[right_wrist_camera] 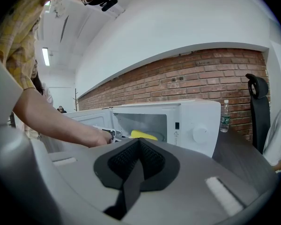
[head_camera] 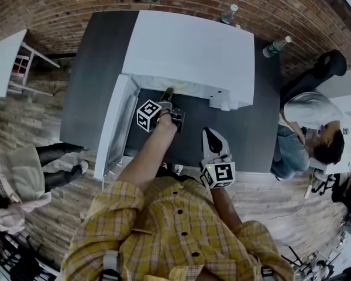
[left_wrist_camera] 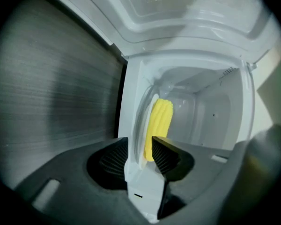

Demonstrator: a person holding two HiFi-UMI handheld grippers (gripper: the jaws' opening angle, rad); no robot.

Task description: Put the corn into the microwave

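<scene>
Yellow corn (left_wrist_camera: 159, 121), one cob, inside one microwave (head_camera: 187, 51).

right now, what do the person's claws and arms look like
The left claw and right claw match: grey moulded bodies, black ribbed pads, and on each a white cube printed with black square markers. The person wears a yellow plaid shirt with dark buttons; its sleeves end short, so the forearms are bare. No cables show.
</scene>
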